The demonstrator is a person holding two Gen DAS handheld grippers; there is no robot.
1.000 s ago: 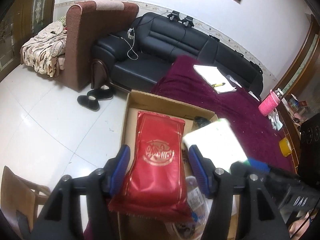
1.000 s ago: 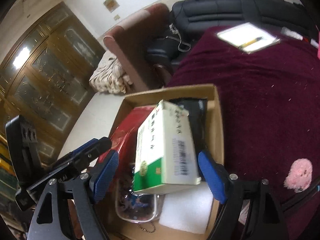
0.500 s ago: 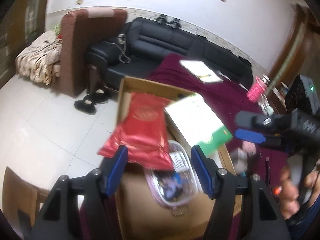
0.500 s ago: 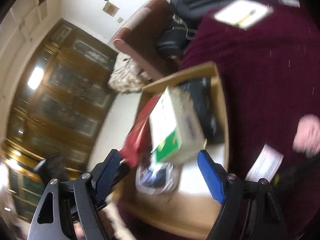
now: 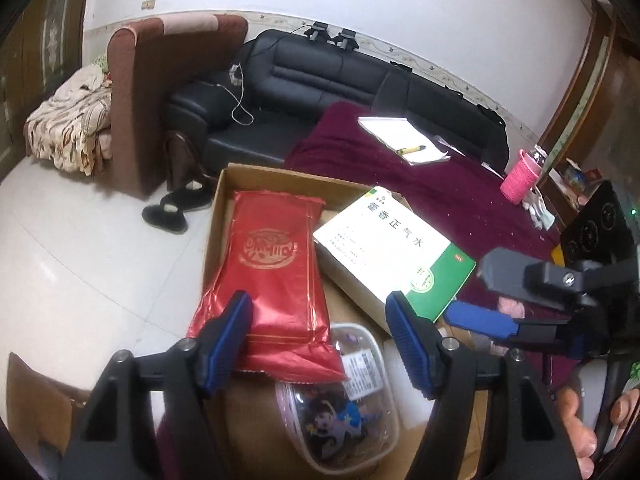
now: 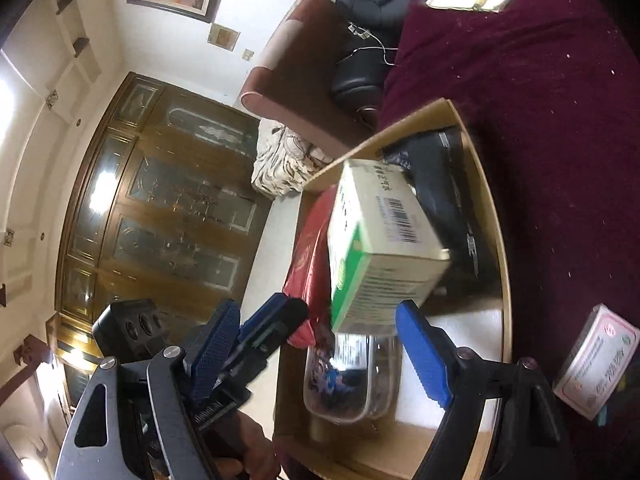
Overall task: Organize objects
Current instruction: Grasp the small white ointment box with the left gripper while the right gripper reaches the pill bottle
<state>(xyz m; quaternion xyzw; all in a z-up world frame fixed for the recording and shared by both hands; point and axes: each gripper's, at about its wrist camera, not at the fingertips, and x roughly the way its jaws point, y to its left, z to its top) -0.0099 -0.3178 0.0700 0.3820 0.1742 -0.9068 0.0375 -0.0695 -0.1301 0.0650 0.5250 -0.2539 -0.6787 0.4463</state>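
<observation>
Risk sits with the white-and-green cardboard medicine box (image 5: pixel 390 256), propped tilted on items inside the shallow brown cardboard box (image 5: pixel 224 208) on the maroon-covered table (image 5: pixel 460 200); it may topple. Left hand-held gripper (image 5: pixel 320 340) and right hand-held gripper (image 6: pixel 316 354) gape apart, holding nothing.

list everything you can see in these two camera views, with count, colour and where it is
cardboard box: 1, brown, on the maroon cloth
red packet: 1, red, in box, left side
medicine box: 1, white and green, in box, tilted
black pouch: 1, black, in box, far end
plastic tub: 1, clear, in box, near end
small carton: 1, white and pink, on cloth beside box
notebook: 1, white, far on cloth
sofa: 1, black, behind
left claw: 1, blue pads, open
right claw: 1, blue pads, open
</observation>
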